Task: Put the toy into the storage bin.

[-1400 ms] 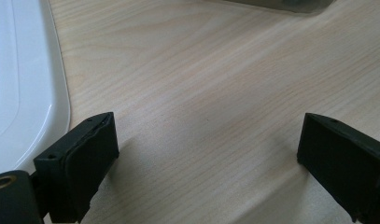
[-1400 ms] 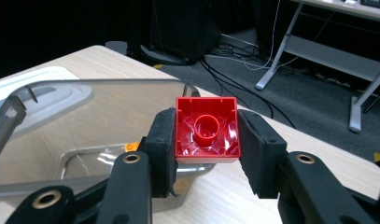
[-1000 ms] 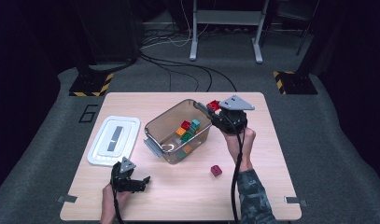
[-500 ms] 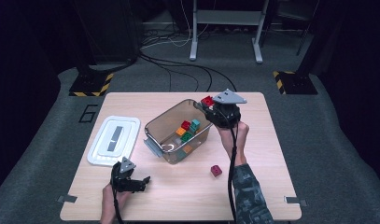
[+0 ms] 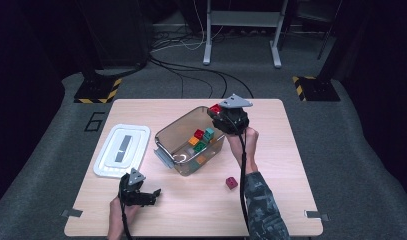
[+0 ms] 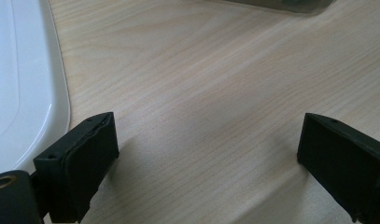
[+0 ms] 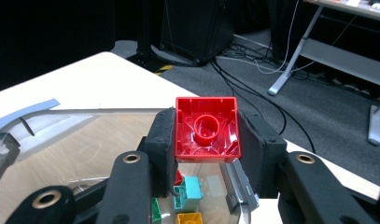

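Dark studio floor, strewn with cables and stand legs, surrounded a pale wooden table (image 5: 271, 200) on which the sorting work was laid out. Item one: right gripper (image 7: 207, 154), held above the far rim of a clear plastic bin (image 5: 166, 140), jaws drawn in and clamped on the two opposite sides of a red building brick (image 7: 207, 128), whose hollow underside faced the gripper's own camera; in the high view the same gripper (image 5: 217, 111) carried the brick (image 5: 215, 108) at the bin's far corner. Judged purpose of this hold: the brick was kept over the open container so that a release would drop it among those already gathered. Item two: sorted bricks below and just ahead of the right jaws, among them a teal brick (image 7: 192, 189), an orange brick (image 7: 191, 218) and a green one partly hidden by the left jaw. Item three: a second red brick (image 5: 231, 183), loose on the table behind the right gripper, near the person's forearm, presumably awaiting collection. Item four: white bin lid (image 5: 122, 150), set aside beyond the left gripper, so the bin stayed open. Item five: left gripper (image 6: 206, 154), resting low over bare wood at the near edge, jaws spread wide, nothing between them, the lid's edge just beside its left jaw.
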The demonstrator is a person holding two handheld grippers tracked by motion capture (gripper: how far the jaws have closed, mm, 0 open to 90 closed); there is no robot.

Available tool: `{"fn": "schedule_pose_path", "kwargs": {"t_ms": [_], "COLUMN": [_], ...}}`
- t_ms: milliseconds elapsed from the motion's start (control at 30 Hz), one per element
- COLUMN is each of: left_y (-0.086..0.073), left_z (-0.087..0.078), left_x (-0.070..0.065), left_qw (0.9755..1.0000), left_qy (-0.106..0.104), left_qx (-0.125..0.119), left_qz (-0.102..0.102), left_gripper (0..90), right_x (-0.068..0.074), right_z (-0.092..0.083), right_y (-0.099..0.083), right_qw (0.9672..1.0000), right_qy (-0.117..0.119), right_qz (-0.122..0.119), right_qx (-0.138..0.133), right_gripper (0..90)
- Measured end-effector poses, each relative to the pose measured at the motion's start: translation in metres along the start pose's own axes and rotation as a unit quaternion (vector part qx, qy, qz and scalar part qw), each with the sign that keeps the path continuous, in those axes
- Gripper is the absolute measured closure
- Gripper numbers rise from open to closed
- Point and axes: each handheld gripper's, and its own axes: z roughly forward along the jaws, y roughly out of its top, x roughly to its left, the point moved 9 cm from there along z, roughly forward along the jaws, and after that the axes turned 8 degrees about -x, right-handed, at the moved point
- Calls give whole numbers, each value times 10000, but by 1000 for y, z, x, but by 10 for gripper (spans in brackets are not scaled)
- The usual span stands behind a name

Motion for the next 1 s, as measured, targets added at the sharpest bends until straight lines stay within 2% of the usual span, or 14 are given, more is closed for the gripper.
{"fn": "schedule_pose_path", "kwargs": {"t_ms": [300, 500, 800, 867, 900, 967, 1000], "left_y": [0, 0, 0, 0, 0, 0, 0], "left_z": [0, 0, 0, 0, 0, 0, 0], "left_x": [0, 0, 0, 0, 0, 0, 0], "left_qw": [10000, 10000, 10000, 10000, 10000, 10000, 10000], "left_qy": [-10, -8, -8, -8, -8, -8, -8], "left_qx": [17, 15, 16, 16, 16, 14, 15], "left_qz": [12, 13, 14, 14, 13, 13, 14], "left_gripper": [49, 49, 49, 49, 49, 49, 49], "right_x": [0, 0, 1, 1, -1, -2, -3], "right_z": [14, 21, 27, 27, 27, 28, 27], "right_y": [-11, -19, -26, -27, -28, -31, -32], "right_qw": [9997, 9992, 9986, 9984, 9982, 9978, 9976], "right_qy": [78, 109, 124, 109, 63, -7, 2], "right_qz": [83, 50, 118, 179, 198, 283, 351], "right_qx": [219, 369, 501, 530, 558, 594, 590], "right_gripper": [585, 584, 573, 480, 383, 325, 264]}}
